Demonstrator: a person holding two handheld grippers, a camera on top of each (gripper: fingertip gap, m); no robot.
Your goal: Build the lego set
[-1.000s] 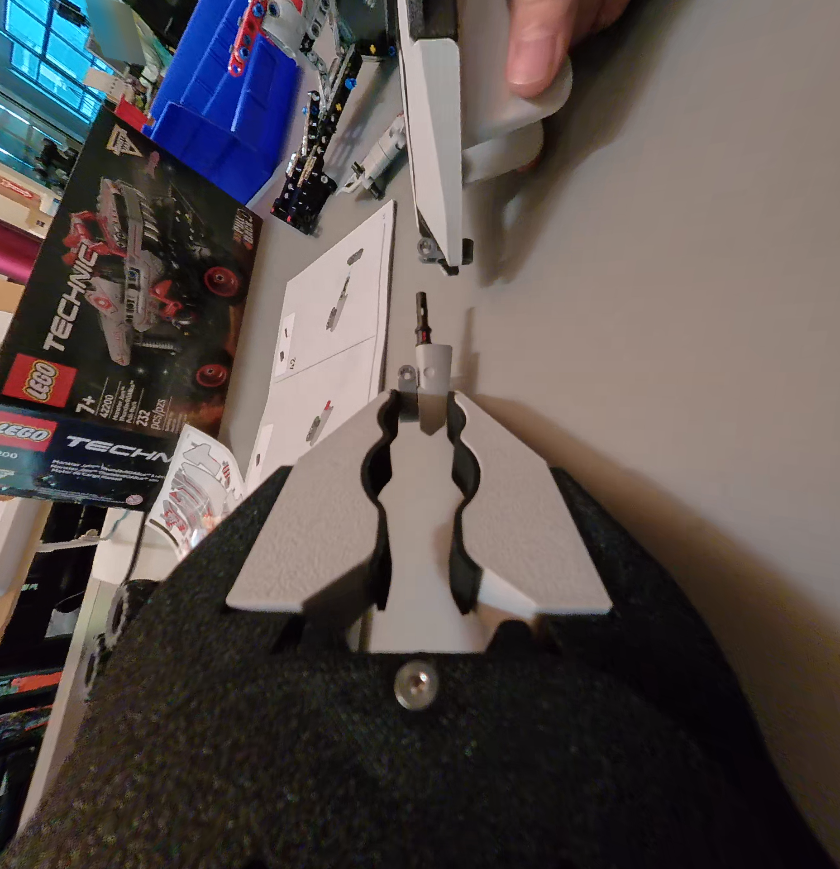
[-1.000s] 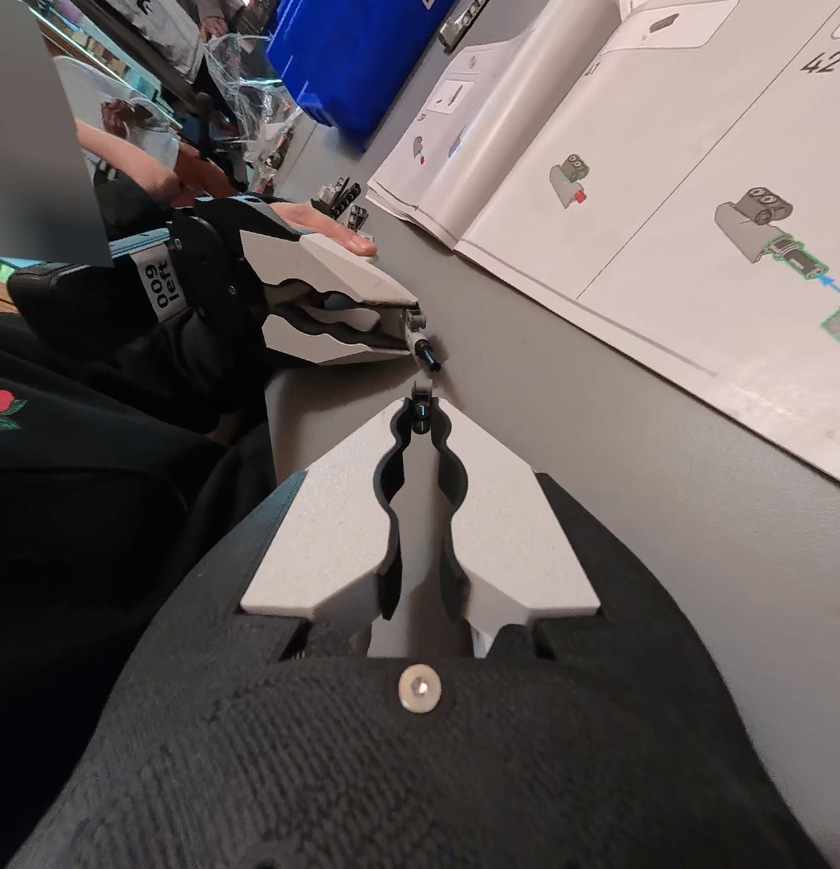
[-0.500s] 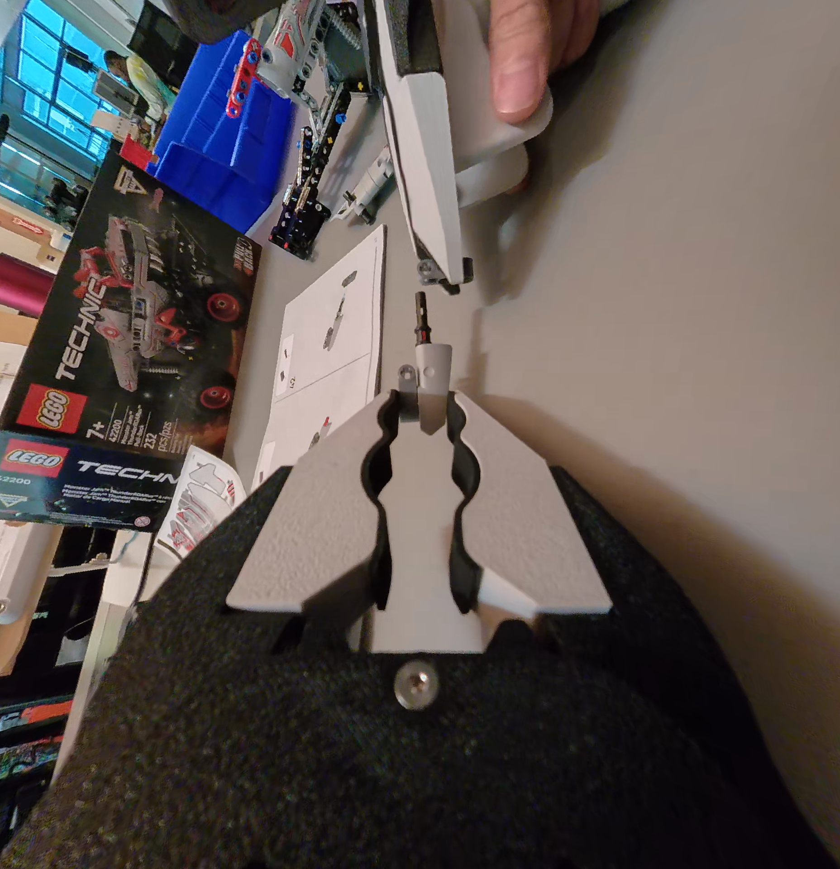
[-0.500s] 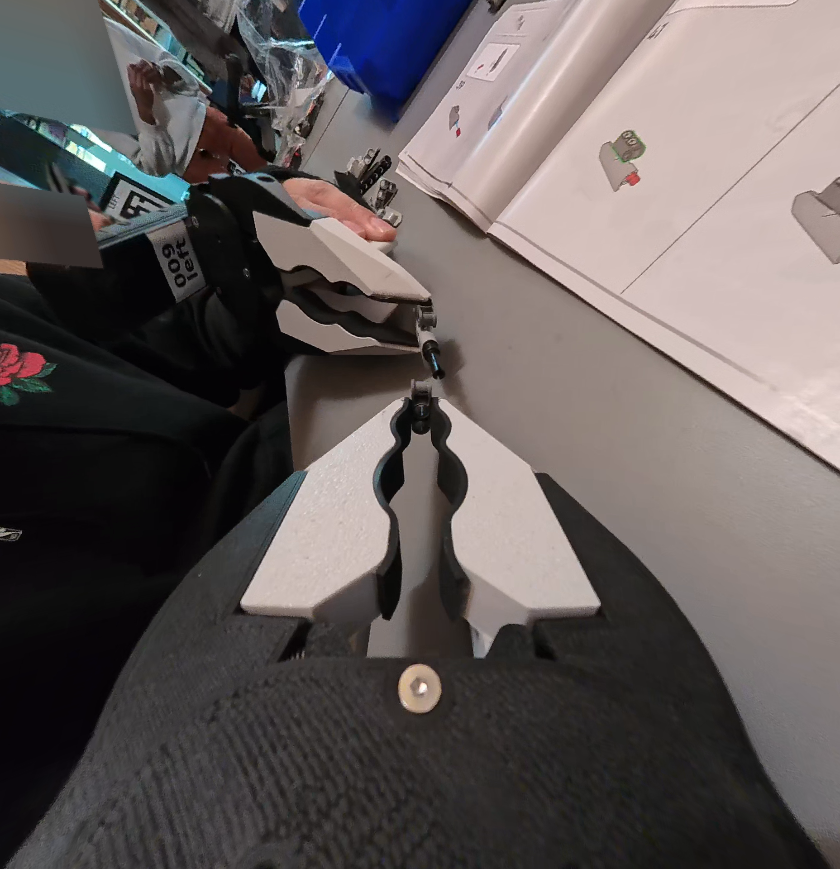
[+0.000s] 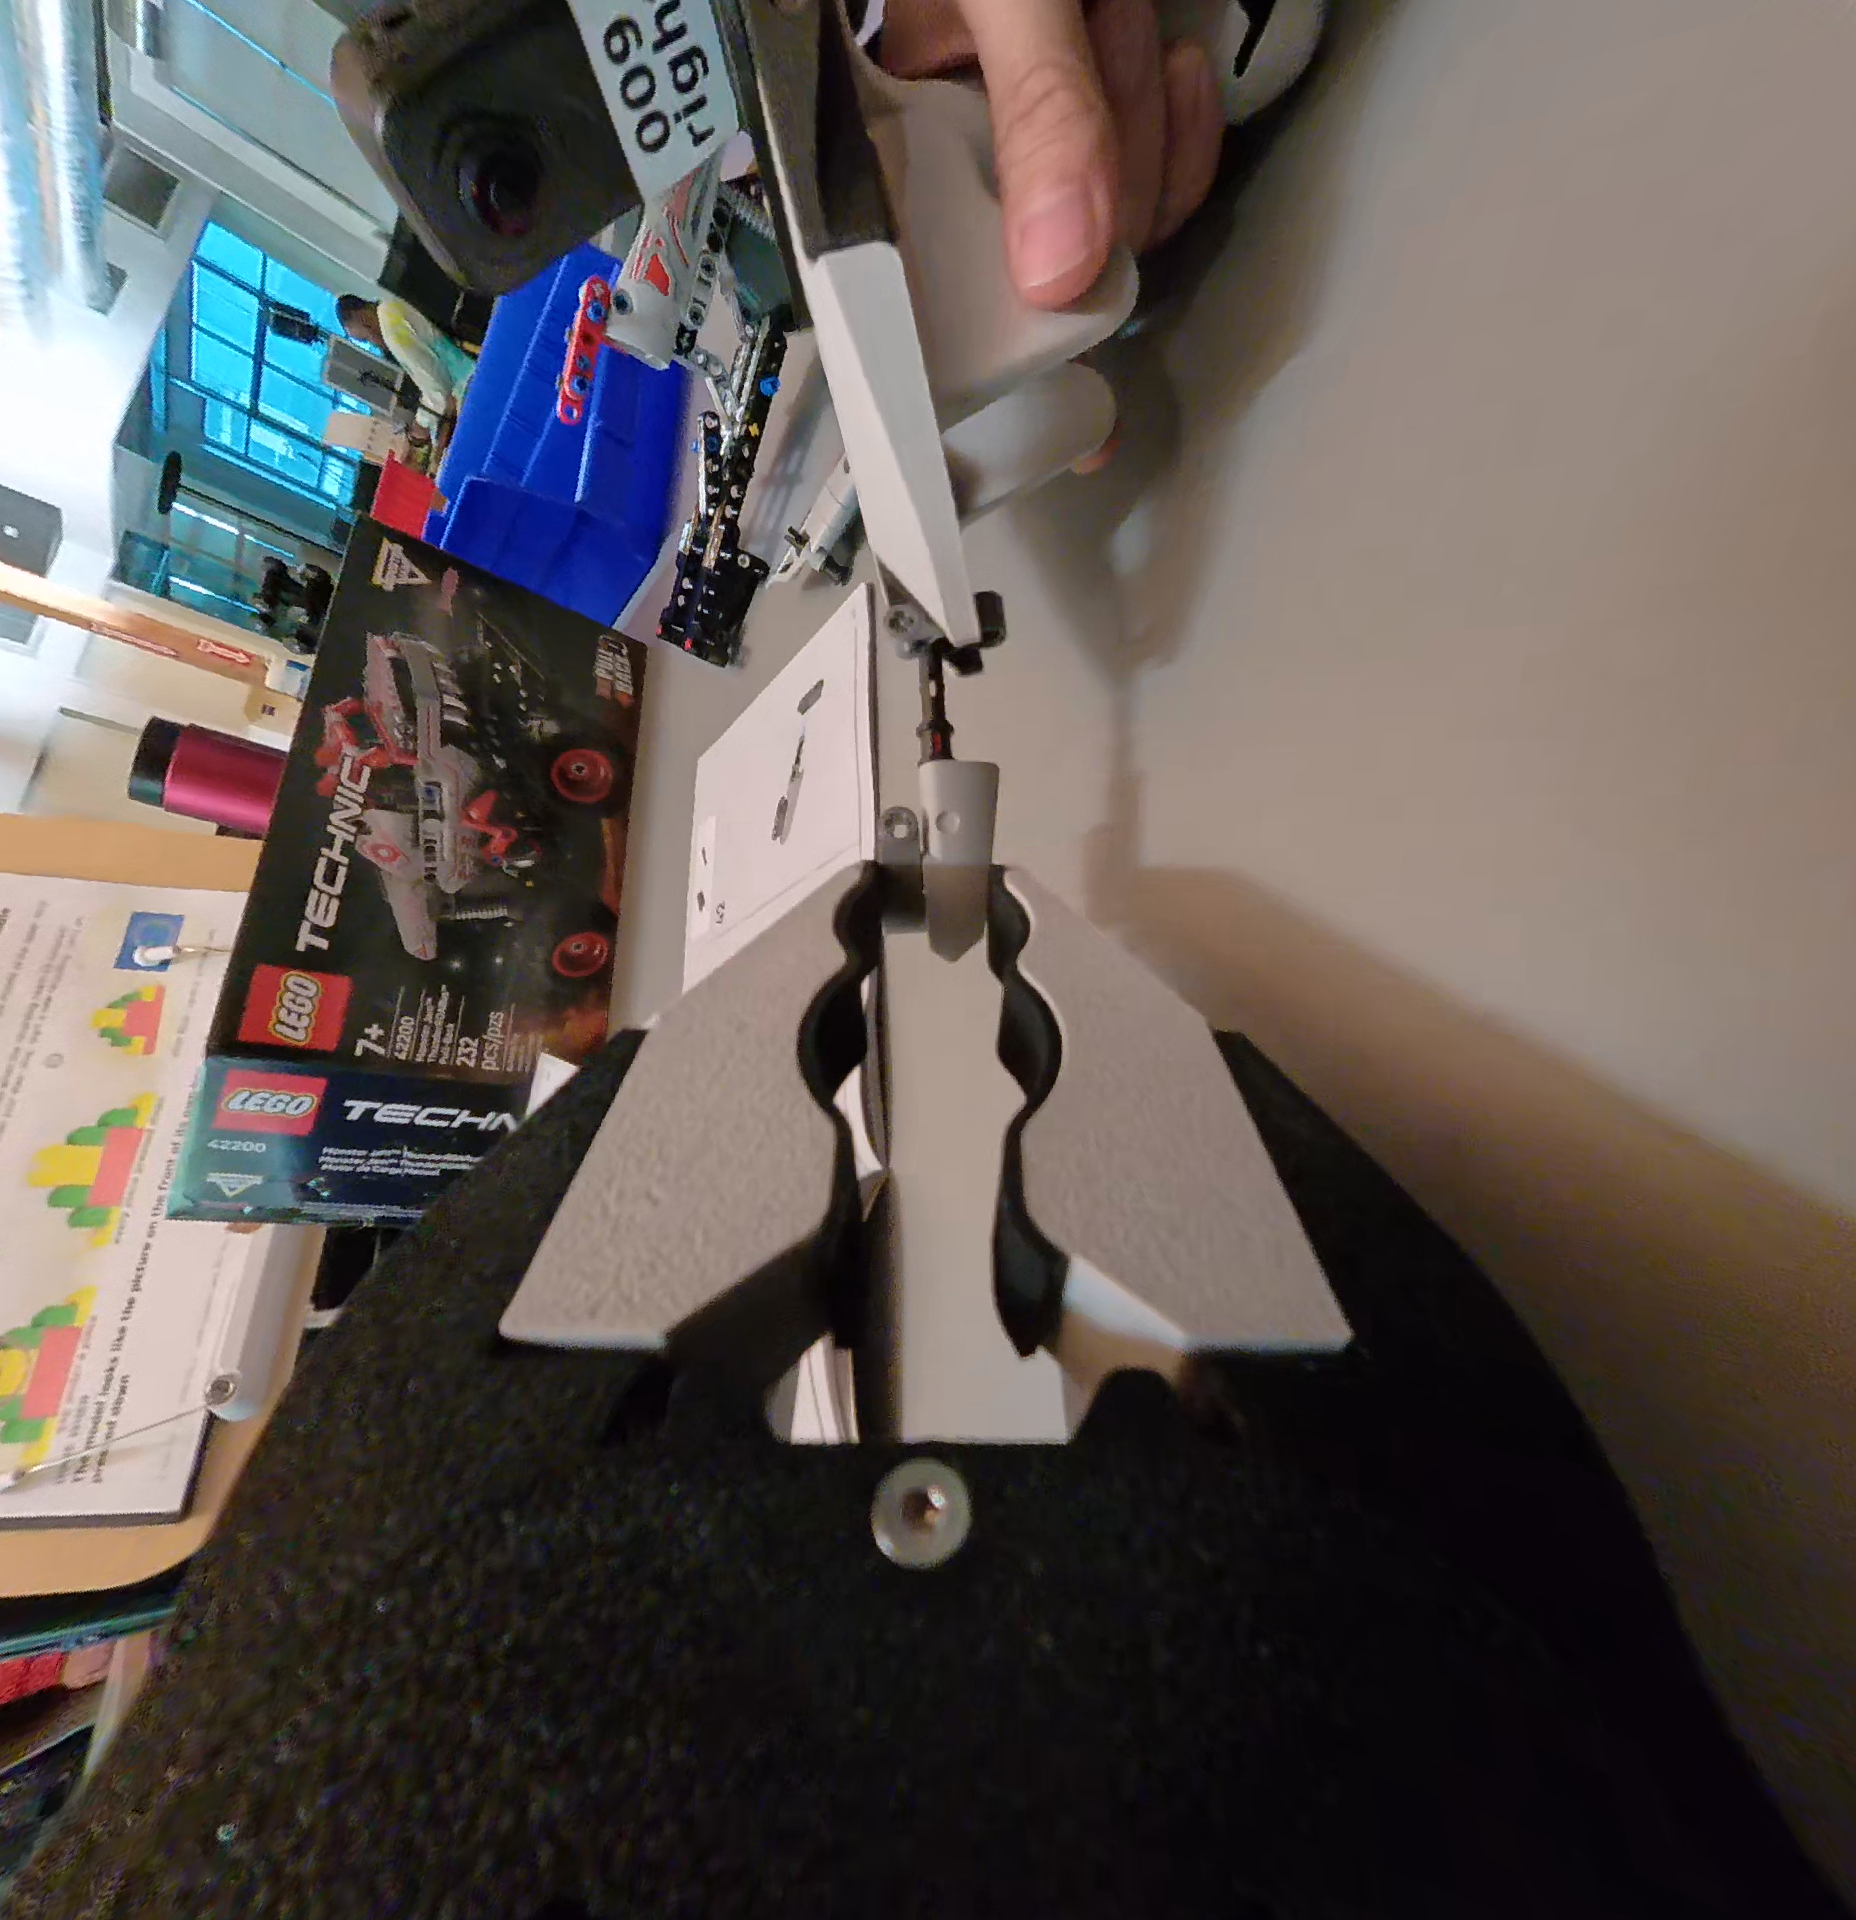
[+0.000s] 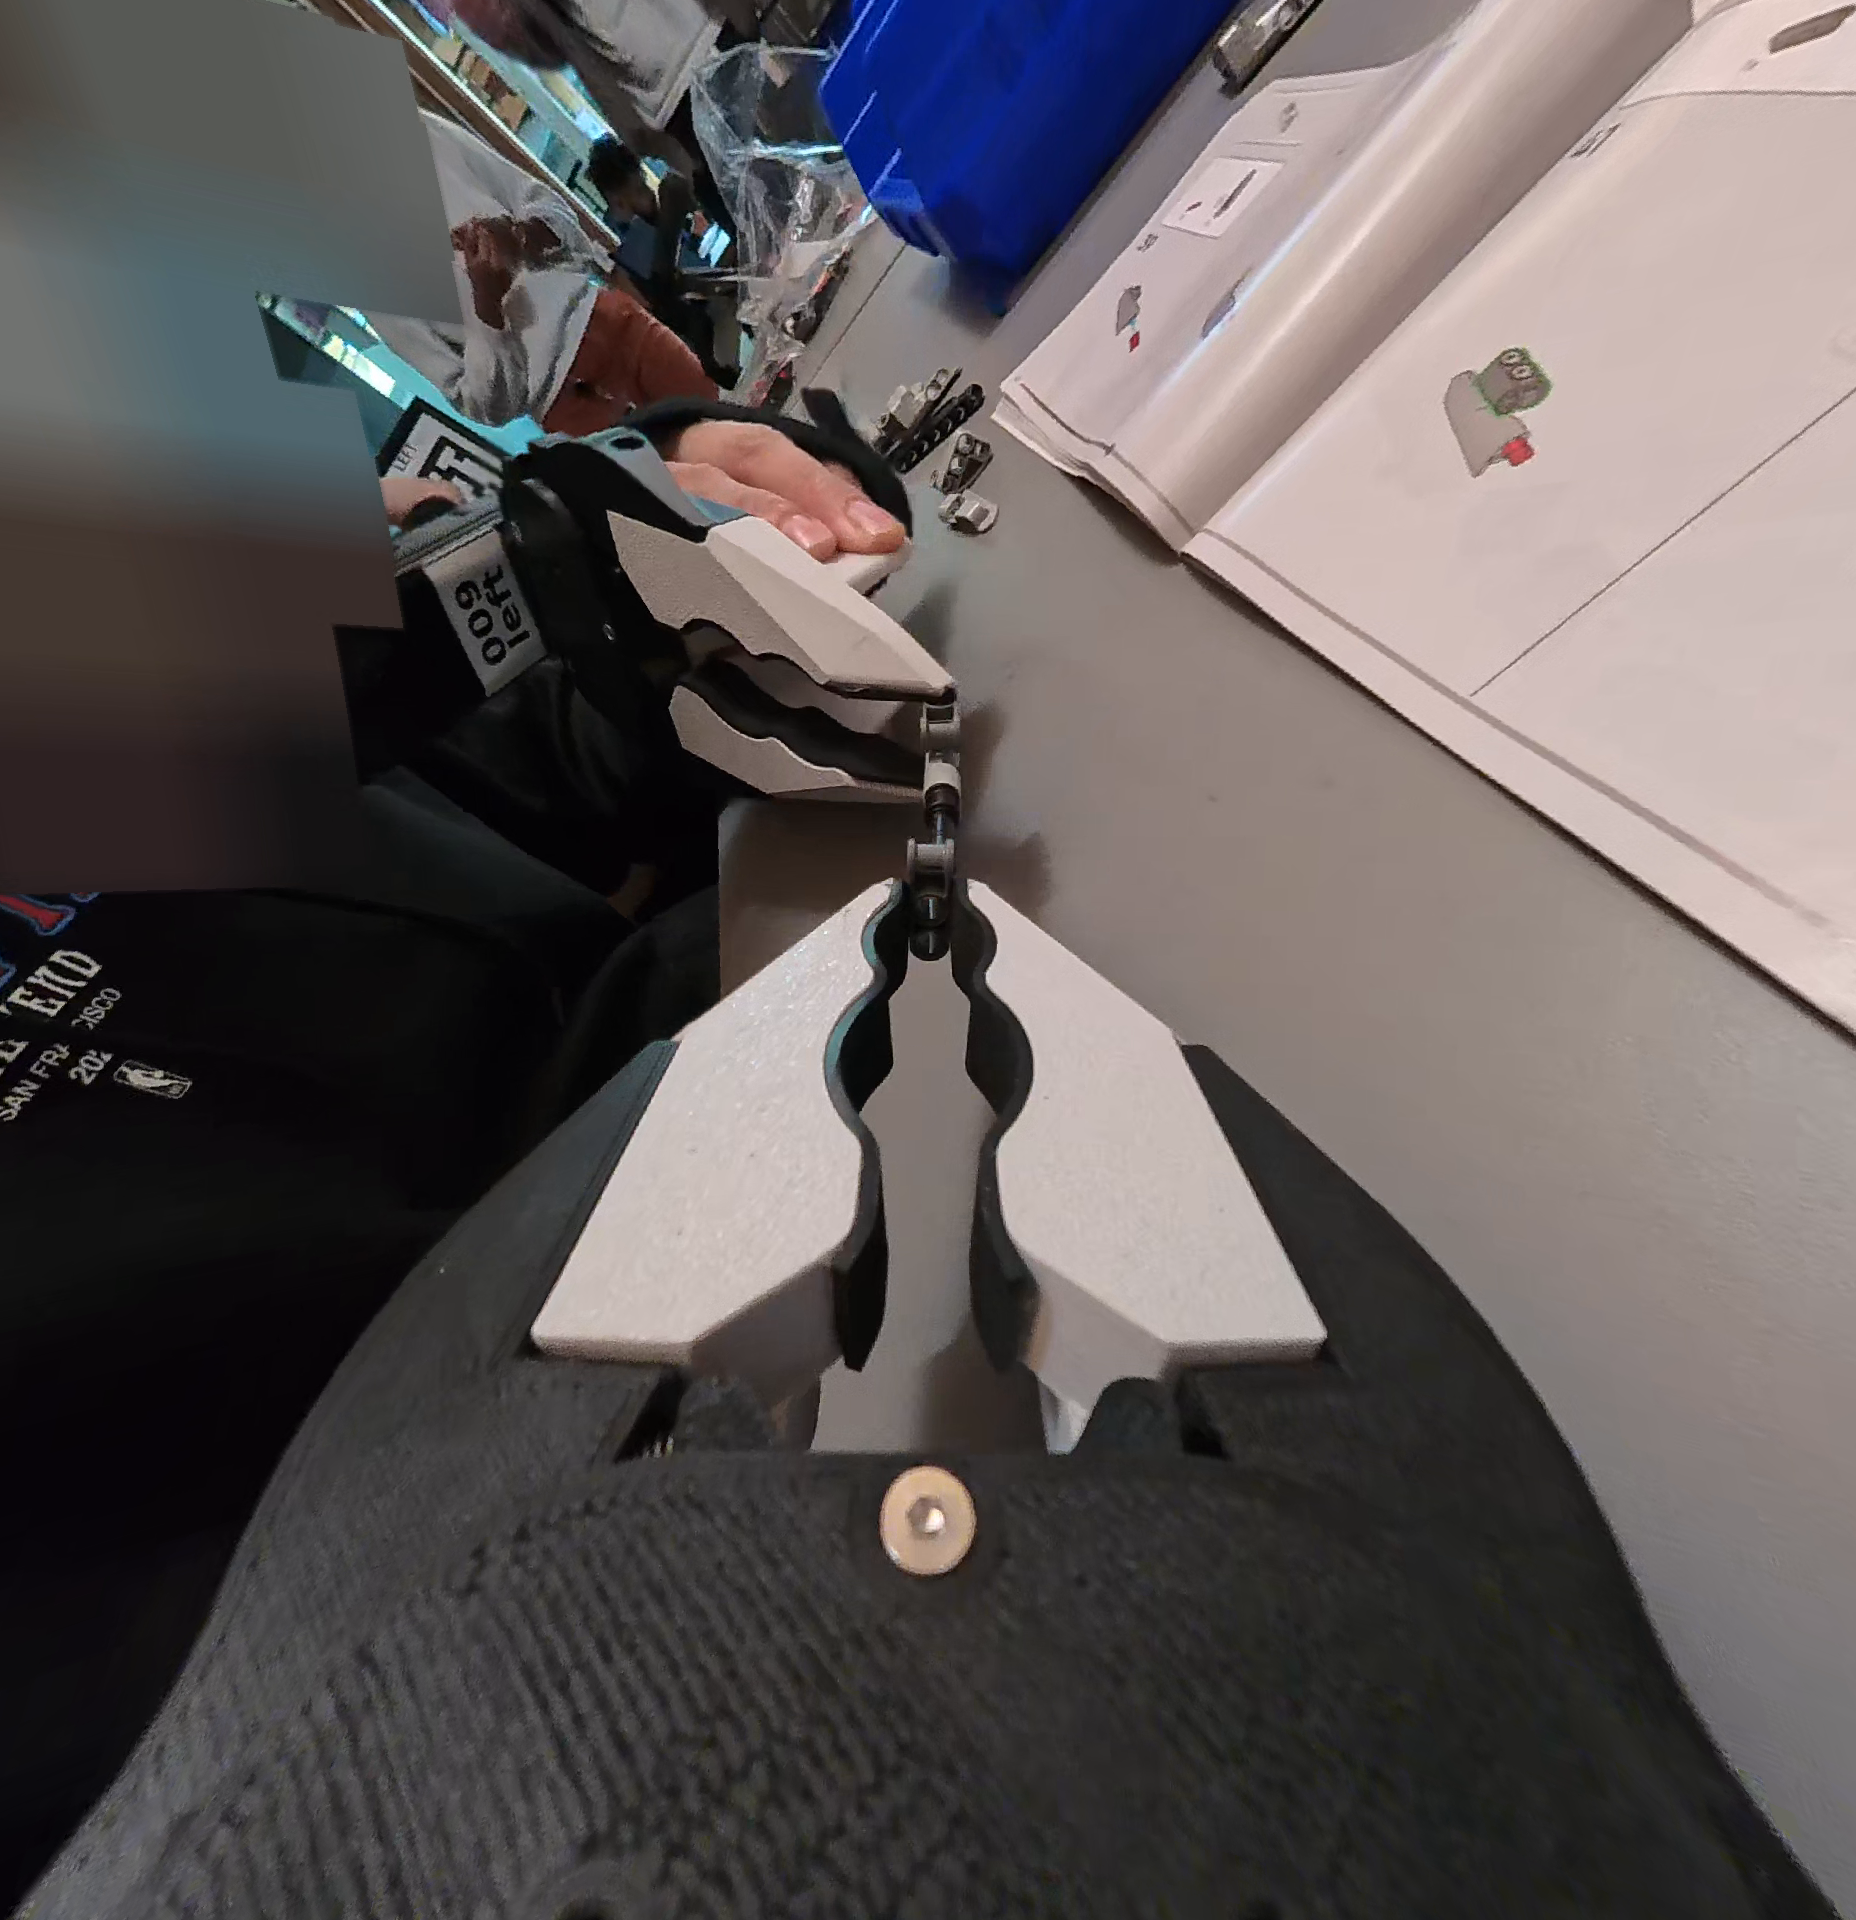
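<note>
My left gripper (image 5: 934,883) is shut on a light grey piece (image 5: 955,821) with a black axle pin (image 5: 934,717) sticking out of its front. My right gripper (image 6: 929,914) is shut on a small grey connector (image 6: 929,862) with a dark pin. In the left wrist view the right gripper (image 5: 955,623) comes down from above and its connector meets the tip of the black pin. In the right wrist view the left gripper (image 6: 934,738) comes in from the left, and its pin lines up with my connector above the grey table (image 6: 1319,987).
An open instruction booklet (image 6: 1526,468) lies to the right. A blue bin (image 5: 550,488), the set's box (image 5: 425,852) and a partly built model (image 5: 716,561) sit at the far side. Loose small parts (image 6: 955,457) lie near the booklet's corner. A paper sheet (image 5: 72,1143) is at left. Some 4 cm of space lies between my two pairs of fingers.
The two grippers have closed the gap between them. The black pin's tip, apart from the right gripper's connector before, now meets it. Both have lifted a little off the table.
</note>
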